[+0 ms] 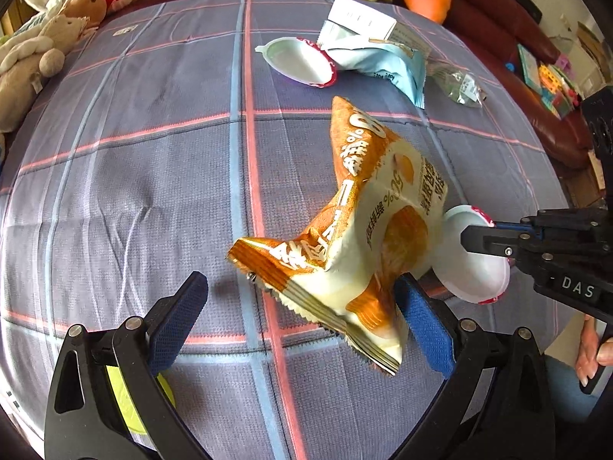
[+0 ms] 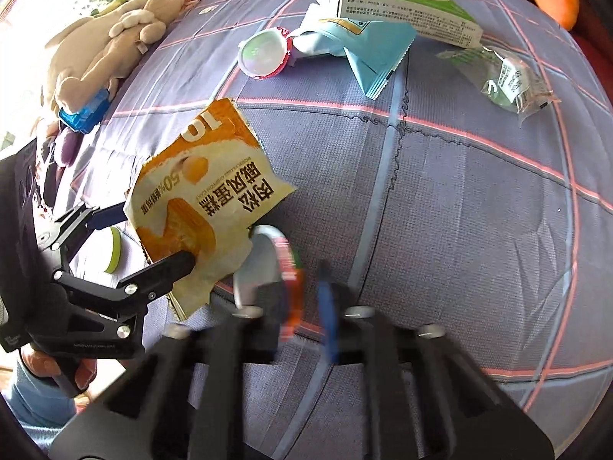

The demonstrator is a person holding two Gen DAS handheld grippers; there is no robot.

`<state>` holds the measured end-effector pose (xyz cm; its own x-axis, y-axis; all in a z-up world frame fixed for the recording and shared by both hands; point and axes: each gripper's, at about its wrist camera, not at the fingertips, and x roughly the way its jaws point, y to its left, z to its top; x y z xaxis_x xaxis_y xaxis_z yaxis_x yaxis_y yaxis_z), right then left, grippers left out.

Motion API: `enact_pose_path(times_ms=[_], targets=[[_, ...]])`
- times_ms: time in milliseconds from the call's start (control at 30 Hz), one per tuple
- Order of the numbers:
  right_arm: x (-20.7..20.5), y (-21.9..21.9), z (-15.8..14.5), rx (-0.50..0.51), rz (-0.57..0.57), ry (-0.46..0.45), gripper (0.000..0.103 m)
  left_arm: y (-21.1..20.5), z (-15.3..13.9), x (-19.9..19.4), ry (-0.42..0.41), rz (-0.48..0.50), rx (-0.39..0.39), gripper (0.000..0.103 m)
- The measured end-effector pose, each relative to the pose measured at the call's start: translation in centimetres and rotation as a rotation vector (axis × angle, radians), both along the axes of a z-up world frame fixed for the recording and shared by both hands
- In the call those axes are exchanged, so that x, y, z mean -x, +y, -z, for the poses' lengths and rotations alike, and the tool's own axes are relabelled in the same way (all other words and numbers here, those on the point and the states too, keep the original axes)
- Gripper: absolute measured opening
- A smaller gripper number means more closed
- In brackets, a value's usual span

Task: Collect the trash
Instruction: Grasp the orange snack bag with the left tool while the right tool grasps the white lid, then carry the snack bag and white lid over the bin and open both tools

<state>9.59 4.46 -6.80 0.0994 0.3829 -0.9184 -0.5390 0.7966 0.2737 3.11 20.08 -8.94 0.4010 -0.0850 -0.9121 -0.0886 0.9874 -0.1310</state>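
Observation:
An orange and white snack wrapper [image 1: 356, 230] stands crumpled on the plaid bedspread [image 1: 134, 191]. My left gripper [image 1: 300, 283] is open wide around it. The wrapper leans on the right blue pad [image 1: 421, 326] and stays clear of the left one. In the right wrist view the same wrapper [image 2: 199, 199] covers part of the left gripper [image 2: 153, 234]. A small white cup with a pink rim [image 1: 479, 272] lies just right of the wrapper. My right gripper [image 1: 475, 239] is shut on its rim. Up close that gripper [image 2: 302, 299] is blurred, with the cup [image 2: 264, 257] at its fingertips.
At the far side lie a second pink-rimmed cup [image 1: 302, 61], a light blue wrapper [image 1: 383, 61], a white box [image 1: 360, 19] and a clear plastic bag [image 1: 459, 84]. Plush toys [image 1: 34, 53] line the left and far edges. A yellow-green round thing [image 1: 126, 395] sits under my left gripper.

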Motion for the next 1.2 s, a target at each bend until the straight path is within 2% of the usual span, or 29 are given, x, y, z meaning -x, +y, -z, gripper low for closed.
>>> enact_pose_path(times_ms=[133,200,300,333,367,433,567,833,1200], targets=[[-0.4,-1.6,-0.2,0.001,0.040,-0.011,0.005,-0.3,0.0,-0.6,-0.025,-0.002,0.045,0.098],[-0.6,-2.5,-0.3,0.009,0.062,-0.023,0.005,-0.7,-0.2,-0.8,-0.040,0.004,0.055,0.091],[-1.0,-4.3,-0.4,0.018,0.111,-0.028,0.005,-1.5,-0.4,-1.1,-0.062,0.009,-0.005,0.073],[-1.1,-4.8,-0.4,0.020,0.129,-0.030,0.005,-1.8,-0.5,-1.2,-0.070,0.018,-0.016,0.055],[-1.2,-5.3,-0.4,0.019,0.145,-0.030,0.005,-2.0,-0.5,-1.3,-0.063,0.028,0.009,0.048],[-1.3,-6.6,-0.4,0.012,0.180,-0.027,0.005,-2.2,-0.6,-1.5,-0.067,0.023,0.021,0.045],[-1.4,-8.4,-0.8,0.001,0.223,-0.040,0.005,-3.5,-1.3,-1.7,-0.090,0.026,-0.005,0.042],[-1.9,-13.4,-2.5,-0.039,0.329,-0.075,0.005,-6.5,-3.4,-2.5,-0.133,0.071,-0.010,0.042],[-2.5,-21.9,-4.2,-0.070,0.471,-0.111,0.005,-15.4,-4.5,-5.8,-0.152,0.213,0.010,0.042]])
